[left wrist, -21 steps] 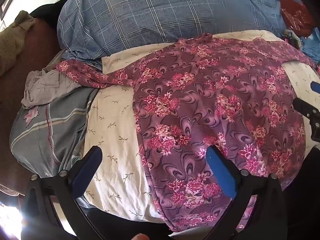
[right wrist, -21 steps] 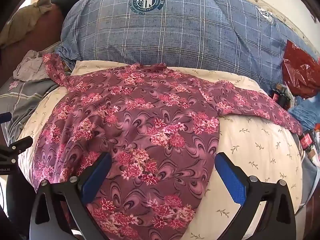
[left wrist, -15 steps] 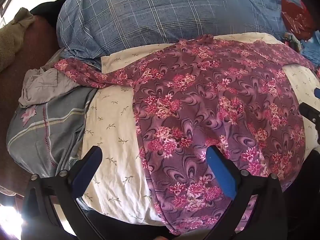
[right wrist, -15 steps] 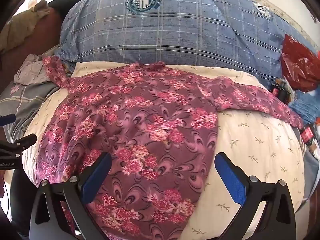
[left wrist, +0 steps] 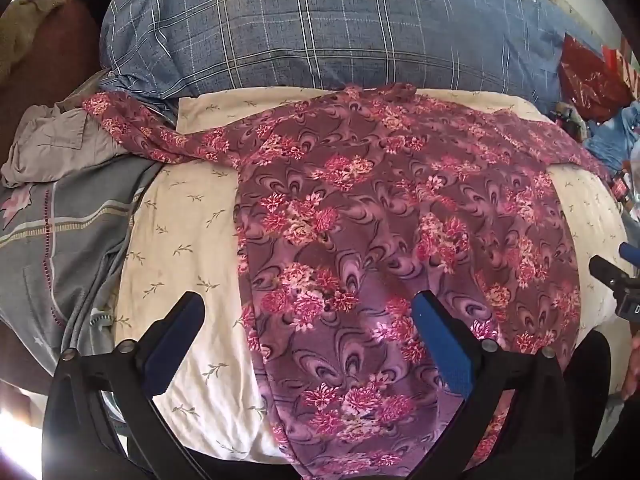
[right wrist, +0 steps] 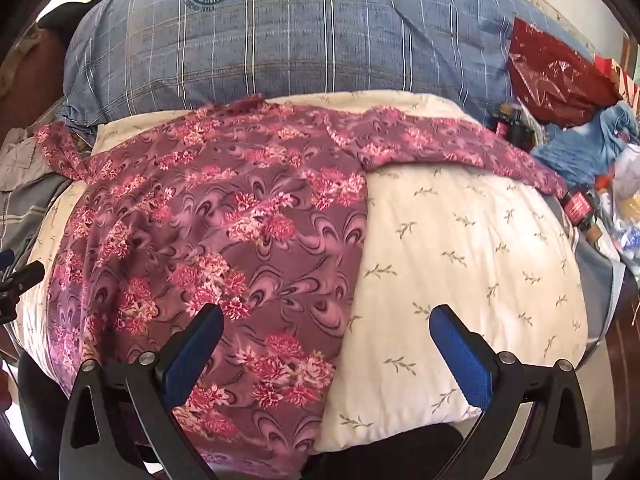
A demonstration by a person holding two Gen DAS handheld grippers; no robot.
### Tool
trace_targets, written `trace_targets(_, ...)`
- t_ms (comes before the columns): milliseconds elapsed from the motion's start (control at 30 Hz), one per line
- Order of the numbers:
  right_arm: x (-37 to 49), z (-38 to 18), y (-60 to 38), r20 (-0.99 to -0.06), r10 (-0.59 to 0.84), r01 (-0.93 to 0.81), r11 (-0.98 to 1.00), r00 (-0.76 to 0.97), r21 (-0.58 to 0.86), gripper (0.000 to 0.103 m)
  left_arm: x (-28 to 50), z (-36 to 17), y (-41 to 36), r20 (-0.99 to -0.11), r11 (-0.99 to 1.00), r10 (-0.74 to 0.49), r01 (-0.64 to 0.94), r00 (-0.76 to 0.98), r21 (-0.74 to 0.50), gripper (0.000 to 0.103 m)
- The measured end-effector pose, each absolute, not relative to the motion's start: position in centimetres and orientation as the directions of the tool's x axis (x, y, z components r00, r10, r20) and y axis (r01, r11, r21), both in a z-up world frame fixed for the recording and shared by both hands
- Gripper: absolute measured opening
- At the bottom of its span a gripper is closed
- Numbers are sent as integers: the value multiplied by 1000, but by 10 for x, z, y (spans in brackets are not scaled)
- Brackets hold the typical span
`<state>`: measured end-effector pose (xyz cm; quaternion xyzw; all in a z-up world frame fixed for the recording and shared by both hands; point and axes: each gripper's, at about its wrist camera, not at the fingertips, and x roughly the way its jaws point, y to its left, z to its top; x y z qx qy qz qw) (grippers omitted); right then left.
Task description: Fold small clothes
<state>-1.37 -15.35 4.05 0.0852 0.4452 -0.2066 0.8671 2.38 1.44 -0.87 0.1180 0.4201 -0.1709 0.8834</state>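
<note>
On the cream pillow (left wrist: 176, 240) in the left wrist view, the floral top (left wrist: 400, 208) lay spread flat, collar toward the blue plaid pillow (left wrist: 320, 32) and hem hanging over the near edge. You held the left gripper (left wrist: 308, 340) above the garment's left hem corner with its jaws wide apart and nothing between them; one finger hung over bare cream cloth, the other over the print, which looks like a straddle of the side edge before a pinch. The top's left sleeve (left wrist: 152, 136) ran out onto the grey clothes (left wrist: 60, 216) beside the pillow, so it will need drawing in. At the right border a tip of the other tool showed.

In the right wrist view, the same top (right wrist: 224, 216) covered the left half of the cream pillow (right wrist: 480, 248), and its right sleeve (right wrist: 460, 144) stretched toward the red bag (right wrist: 560, 76) and clutter. You held the right gripper (right wrist: 326, 340) over the right side edge near the hem, jaws fully spread and empty, mirroring the left. No fold had been made yet; I judge both tools were placed for a matched grasp.
</note>
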Motion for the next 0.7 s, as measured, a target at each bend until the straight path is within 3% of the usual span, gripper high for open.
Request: trace_targets(700, -9, 37, -139, -785, -350, 418, 899, 512, -128, 102, 27, -20, 27, -776, 916, -194, 394, 600, 76, 103)
